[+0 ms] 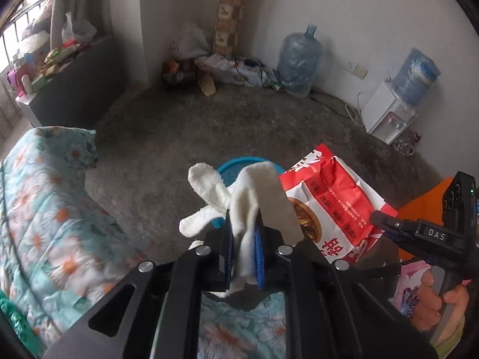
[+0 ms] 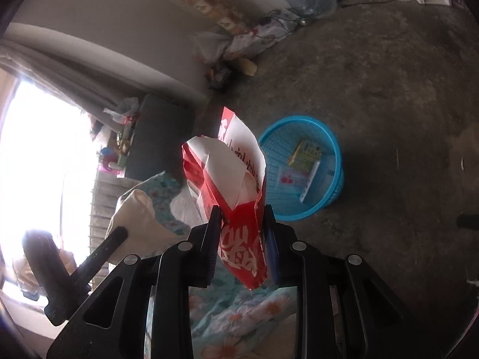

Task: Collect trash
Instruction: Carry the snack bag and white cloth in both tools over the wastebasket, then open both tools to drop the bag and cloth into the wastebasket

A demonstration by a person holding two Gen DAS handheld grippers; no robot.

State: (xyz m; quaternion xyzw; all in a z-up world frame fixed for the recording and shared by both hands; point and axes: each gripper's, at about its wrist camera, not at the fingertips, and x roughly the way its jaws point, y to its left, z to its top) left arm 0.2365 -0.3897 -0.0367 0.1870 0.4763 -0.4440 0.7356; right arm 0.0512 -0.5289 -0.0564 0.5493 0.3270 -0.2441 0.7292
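My left gripper (image 1: 244,224) is shut on a white fluffy rag (image 1: 260,191), whose loose ends flop up and to the left. Behind the rag, the rim of a blue mesh basket (image 1: 239,161) shows on the floor. My right gripper (image 2: 244,215) is shut on a crumpled red-and-white paper bag (image 2: 233,179), held above and to the left of the blue basket (image 2: 338,161). A yellow-green carton (image 2: 305,154) and a white packet (image 2: 295,179) lie in the basket. The left wrist view shows the bag (image 1: 329,203) at right, pinched by the right gripper (image 1: 386,224), with a hand (image 1: 434,293) on its grip.
A bed with a floral quilt (image 1: 45,209) runs under both grippers. Bare concrete floor (image 1: 239,119) lies beyond. A large water bottle (image 1: 296,59), a white water dispenser (image 1: 392,110) and a cluttered corner (image 1: 209,68) line the far wall. A loaded window ledge (image 1: 45,68) stands at left.
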